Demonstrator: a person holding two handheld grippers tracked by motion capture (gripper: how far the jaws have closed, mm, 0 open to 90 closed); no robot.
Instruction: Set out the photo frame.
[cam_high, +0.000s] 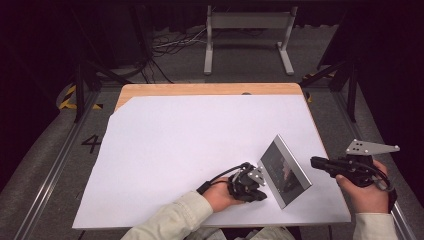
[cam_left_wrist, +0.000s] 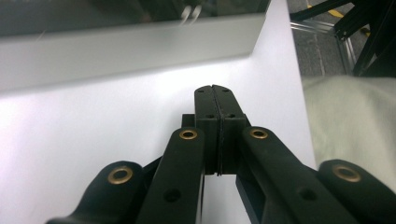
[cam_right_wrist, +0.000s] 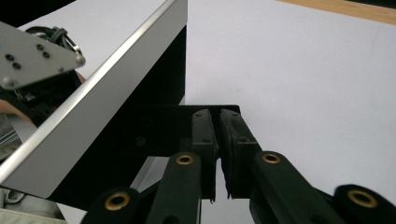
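A silver-edged picture frame (cam_high: 285, 170) with a dark glass front stands tilted on the white sheet (cam_high: 190, 145) near the front right. My left gripper (cam_high: 261, 187) sits low on the sheet at the frame's front left, shut and empty. In the left gripper view its tips (cam_left_wrist: 215, 88) point at the frame's silver lower edge (cam_left_wrist: 126, 51), a short way off. My right gripper (cam_high: 314, 161) is held behind the frame's right side. Seen from the right gripper view, it (cam_right_wrist: 215, 112) is shut with nothing between the jaws, just before the frame's black back stand (cam_right_wrist: 159, 126) and silver rim (cam_right_wrist: 93, 93).
The white sheet covers most of a wooden table (cam_high: 210, 89). A pale sleeve (cam_left_wrist: 355, 116) lies at the sheet's near edge. A metal stand (cam_high: 247, 35) and cables sit on the floor beyond, and rails (cam_high: 50, 165) run along both sides.
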